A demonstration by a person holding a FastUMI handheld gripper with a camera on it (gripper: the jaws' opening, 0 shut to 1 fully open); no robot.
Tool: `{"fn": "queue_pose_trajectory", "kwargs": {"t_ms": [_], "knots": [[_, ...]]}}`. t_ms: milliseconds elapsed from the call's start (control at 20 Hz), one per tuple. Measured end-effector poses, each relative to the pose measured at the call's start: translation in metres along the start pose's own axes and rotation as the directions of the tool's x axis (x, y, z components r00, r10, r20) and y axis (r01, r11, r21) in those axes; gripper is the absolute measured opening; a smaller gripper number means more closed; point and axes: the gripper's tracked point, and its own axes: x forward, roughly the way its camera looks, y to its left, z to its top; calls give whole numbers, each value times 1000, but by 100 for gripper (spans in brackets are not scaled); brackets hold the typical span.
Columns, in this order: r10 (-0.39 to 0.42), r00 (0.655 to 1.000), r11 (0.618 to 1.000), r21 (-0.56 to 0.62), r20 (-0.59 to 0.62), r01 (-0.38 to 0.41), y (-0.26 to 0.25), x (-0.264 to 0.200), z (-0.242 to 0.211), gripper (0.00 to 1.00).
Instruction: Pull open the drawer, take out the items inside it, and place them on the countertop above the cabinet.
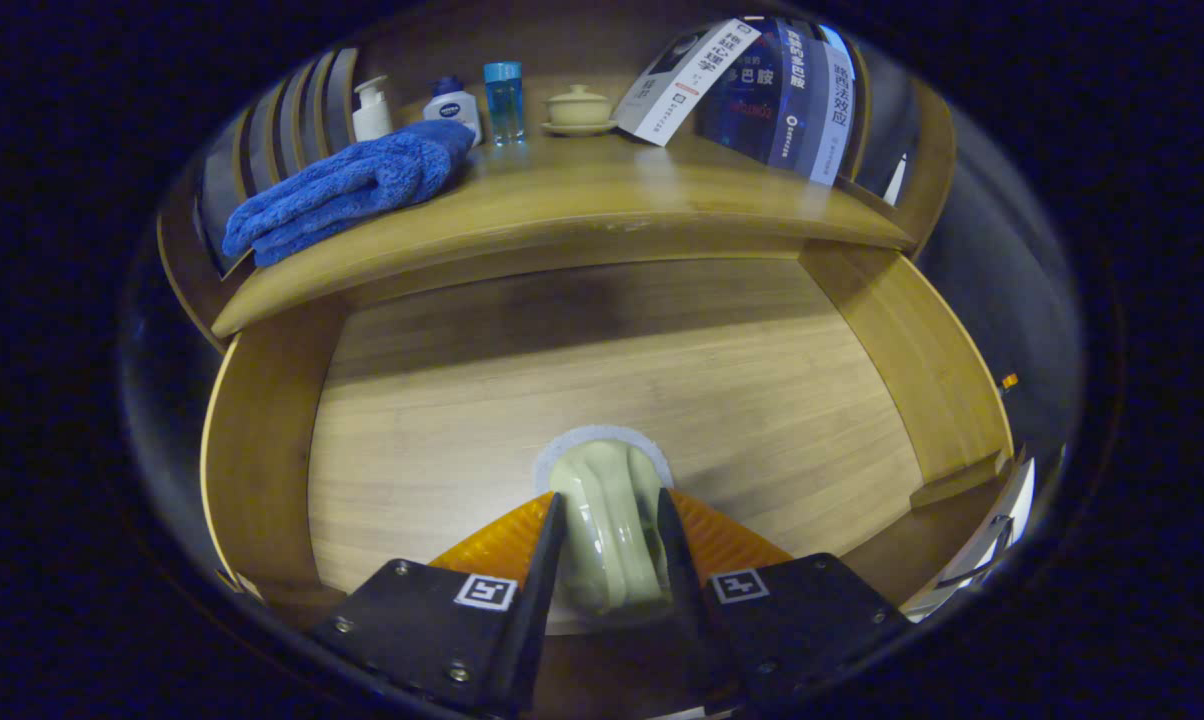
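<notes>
Drawer (262,470) stands open; fingers (612,520) are closed on a pale green item (610,530) inside it, not yet transferred to the surface (602,200) above, where a blue towel (347,190) lies.

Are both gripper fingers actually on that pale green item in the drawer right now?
Touching. The gripper view shows the gripper with both fingers pressed against the sides of the pale green item, no gap either side, above the drawer floor.
</notes>
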Motion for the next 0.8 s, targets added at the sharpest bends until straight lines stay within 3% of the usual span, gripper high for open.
{"fn": "queue_pose_trajectory", "kwargs": {"t_ms": [100,250,400,500,800], "knots": [[-1,1000,1000,3,10,1,-4,-2,3,56],[16,1000,1000,7,24,-16,-4,2,7,27],[17,997,1000,1,72,-17,-3,5,11,26],[-1,997,1000,-18,79,2,-3,3,13,12],[-13,992,999,-34,128,17,7,-10,33,12]]}}
